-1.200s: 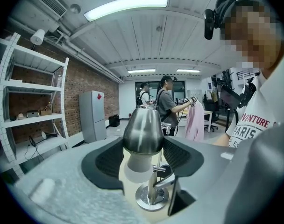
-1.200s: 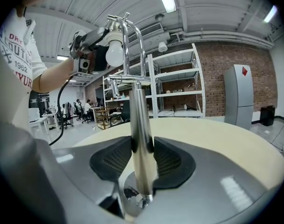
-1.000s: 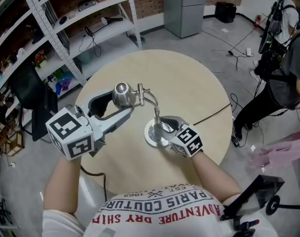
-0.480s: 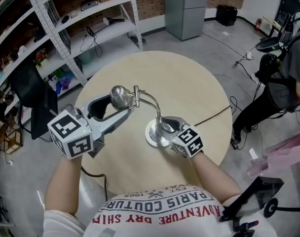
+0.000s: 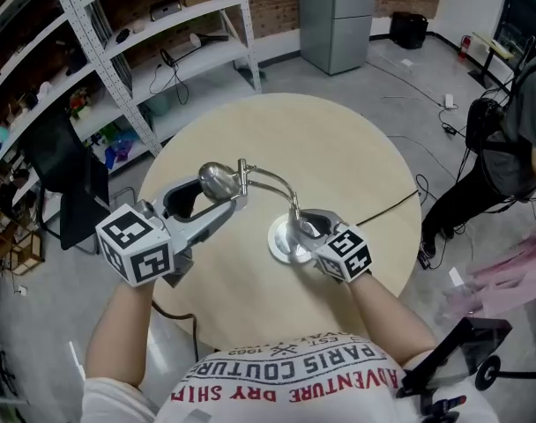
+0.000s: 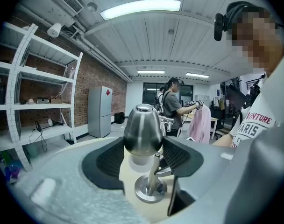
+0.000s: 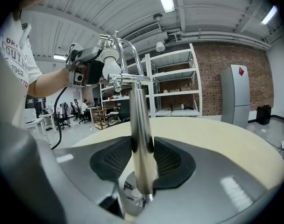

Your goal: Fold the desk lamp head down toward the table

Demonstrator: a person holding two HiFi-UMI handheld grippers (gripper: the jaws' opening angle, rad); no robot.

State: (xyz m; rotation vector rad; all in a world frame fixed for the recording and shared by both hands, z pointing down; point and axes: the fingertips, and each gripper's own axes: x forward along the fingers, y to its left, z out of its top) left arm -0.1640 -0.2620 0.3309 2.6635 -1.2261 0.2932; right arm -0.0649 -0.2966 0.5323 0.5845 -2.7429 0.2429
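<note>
Desk lamp head (image 6: 143, 125) is clamped in the left gripper (image 6: 143, 146) for swinging down, while the right gripper (image 7: 142, 149) pinches the upright stem (image 7: 138, 111) to steady the base (image 5: 279, 238).

The lamp head (image 6: 143, 129), the lamp stem (image 7: 141, 139) and the round base (image 5: 279, 241) are finished in bare silver metal, smooth and glossy, with reflections carried on each surface. The table top (image 5: 338, 157) is surfaced in pale wood, smooth and matt. The pads (image 6: 107, 161) of the left gripper (image 6: 143, 155) and the right gripper (image 7: 142, 160) are formed in black matt material with a fine grid texture, set in grey matt plastic bodies.
</note>
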